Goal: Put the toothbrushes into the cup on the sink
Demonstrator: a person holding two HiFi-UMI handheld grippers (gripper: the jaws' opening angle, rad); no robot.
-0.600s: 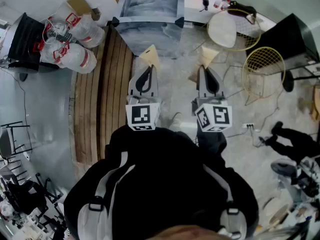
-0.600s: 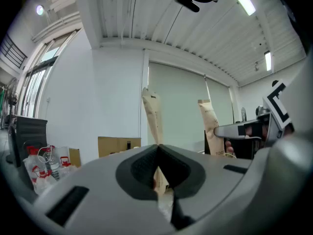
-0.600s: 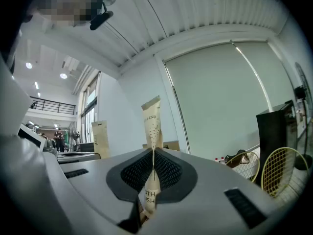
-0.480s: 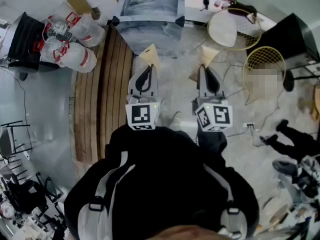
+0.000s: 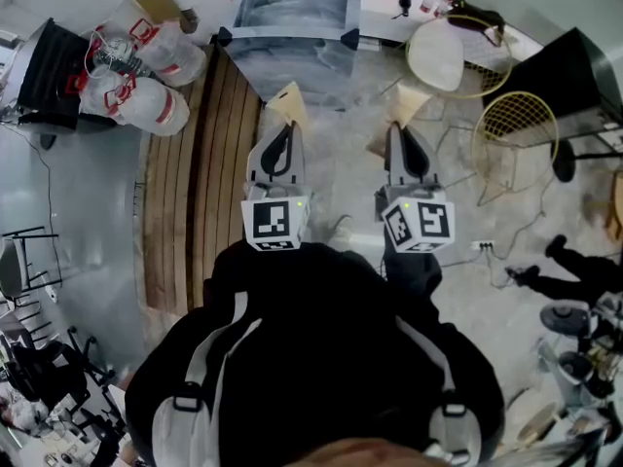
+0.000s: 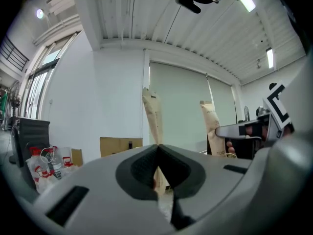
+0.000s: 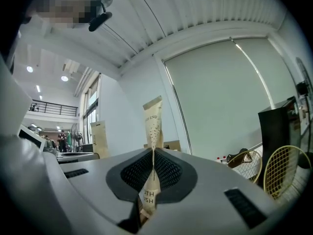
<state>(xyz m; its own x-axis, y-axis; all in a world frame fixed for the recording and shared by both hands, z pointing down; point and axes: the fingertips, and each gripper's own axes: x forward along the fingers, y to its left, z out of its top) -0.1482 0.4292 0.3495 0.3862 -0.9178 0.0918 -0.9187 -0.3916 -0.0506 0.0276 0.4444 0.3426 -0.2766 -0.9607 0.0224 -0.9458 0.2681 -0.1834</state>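
Toothbrushes (image 5: 290, 106) in brown paper sleeves are carried one per tool, each sticking out forward past the jaw tips, well short of the grey sink (image 5: 292, 13) that stands ahead of the person in the head view. No cup can be made out on it from here.

Gripping each sleeve low down and leaving most of its length free looks deliberate: the free end can go into a cup first without the jaws getting in the way. Carrying both side by side, level and apart, also stops the sleeves from fouling each other.

The left tool (image 6: 157, 153) has its jaws closed together on its sleeve (image 6: 152, 116), which runs up from the pinch and leans a little left; the paper shows again in the slot below. The right tool (image 7: 152, 154) is likewise clamped tight on its own sleeve (image 7: 153, 121), held nearly upright, with print visible above and below the grip. Neither tool touches anything else.

My reading is that this is the carry toward the sink, with both placements not yet done.
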